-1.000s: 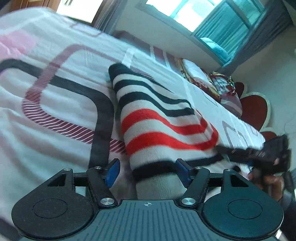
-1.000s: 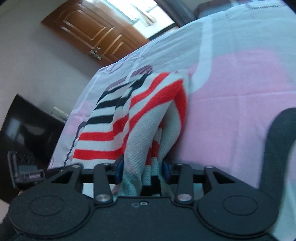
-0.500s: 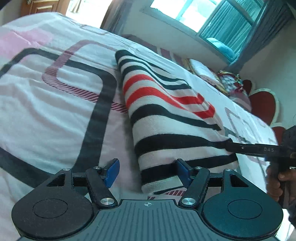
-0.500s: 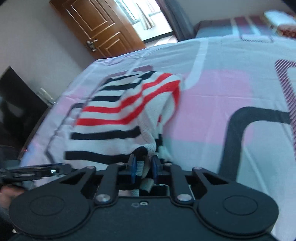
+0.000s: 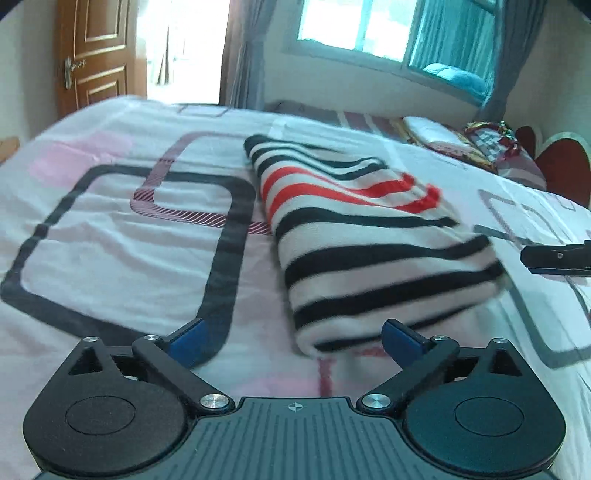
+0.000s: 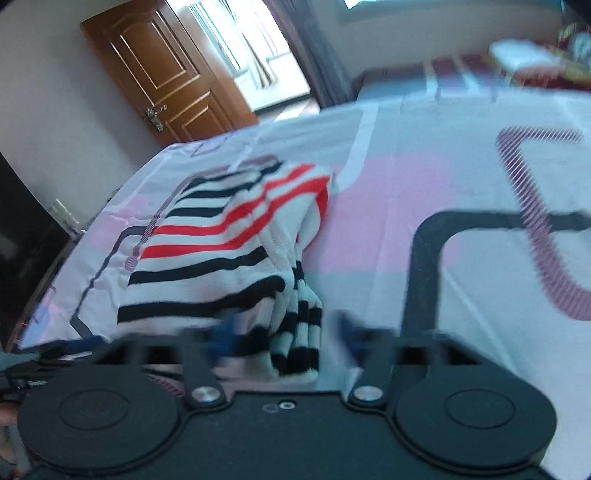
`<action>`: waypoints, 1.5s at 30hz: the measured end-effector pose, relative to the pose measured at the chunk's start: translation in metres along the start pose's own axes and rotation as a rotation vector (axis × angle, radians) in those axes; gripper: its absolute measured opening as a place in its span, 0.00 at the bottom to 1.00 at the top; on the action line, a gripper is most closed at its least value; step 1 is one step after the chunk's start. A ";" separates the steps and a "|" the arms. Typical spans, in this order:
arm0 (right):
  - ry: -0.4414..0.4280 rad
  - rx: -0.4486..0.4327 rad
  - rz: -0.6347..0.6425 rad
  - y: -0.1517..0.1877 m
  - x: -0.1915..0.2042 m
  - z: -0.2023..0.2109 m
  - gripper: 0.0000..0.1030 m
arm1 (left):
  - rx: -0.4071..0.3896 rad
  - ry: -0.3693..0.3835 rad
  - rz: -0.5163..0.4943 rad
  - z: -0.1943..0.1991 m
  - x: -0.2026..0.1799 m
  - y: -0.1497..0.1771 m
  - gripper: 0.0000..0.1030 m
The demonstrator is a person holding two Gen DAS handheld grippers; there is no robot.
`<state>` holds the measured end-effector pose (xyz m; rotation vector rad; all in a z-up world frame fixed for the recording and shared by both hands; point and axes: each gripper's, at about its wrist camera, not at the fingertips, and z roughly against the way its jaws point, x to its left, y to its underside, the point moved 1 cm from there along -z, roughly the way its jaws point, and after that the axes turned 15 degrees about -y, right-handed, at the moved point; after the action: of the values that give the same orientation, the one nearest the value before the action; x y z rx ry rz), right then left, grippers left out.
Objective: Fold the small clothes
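A folded knit sweater [image 5: 369,251] with black and red stripes on white lies on the patterned bedsheet [image 5: 122,236]. My left gripper [image 5: 293,339] hovers at its near end. Its jaws are opening wide, the blue pads [image 5: 184,341] stand clear of the cloth, and only the sweater's near corner reaches between them. In the right wrist view the sweater [image 6: 221,240] lies ahead to the left. My right gripper [image 6: 284,330] is blurred, its jaws opening. A striped cuff [image 6: 299,332] lies between them without either pad pressing it.
A finger of the right gripper [image 5: 554,258] pokes in at the right edge. Pillows and cushions [image 5: 480,147] are piled at the head of the bed under a window [image 5: 354,26]. A wooden door [image 6: 166,74] stands beyond the bed, dark furniture [image 6: 26,240] at its side.
Both grippers have opened and drawn back from the sweater. The right one was shut on the folded edge half a second ago; now the cloth lies loose on the bed.
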<state>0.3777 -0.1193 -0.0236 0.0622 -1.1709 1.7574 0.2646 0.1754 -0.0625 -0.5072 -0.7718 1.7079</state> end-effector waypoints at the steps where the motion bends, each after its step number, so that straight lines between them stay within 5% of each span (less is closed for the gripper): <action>1: -0.003 -0.003 0.017 0.005 0.008 0.009 0.85 | -0.011 -0.002 -0.007 0.010 0.000 0.004 0.98; 8: 0.044 -0.024 0.080 0.047 0.059 0.060 0.91 | -0.058 -0.017 -0.031 0.074 0.001 0.024 1.00; 26: 0.173 -0.229 0.199 0.105 0.184 0.163 0.99 | -0.247 0.136 -0.018 0.231 0.009 0.061 1.00; 35: 0.275 -0.253 0.189 0.135 0.194 0.177 0.99 | -0.282 0.134 -0.025 0.258 0.014 0.076 1.00; 45: 0.294 -0.268 0.191 0.140 0.191 0.186 0.99 | -0.276 0.128 -0.037 0.257 0.009 0.076 1.00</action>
<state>0.0952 -0.1291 0.0792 -0.4668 -1.2119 1.6864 0.0351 0.1131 0.0610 -0.7794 -0.9228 1.5266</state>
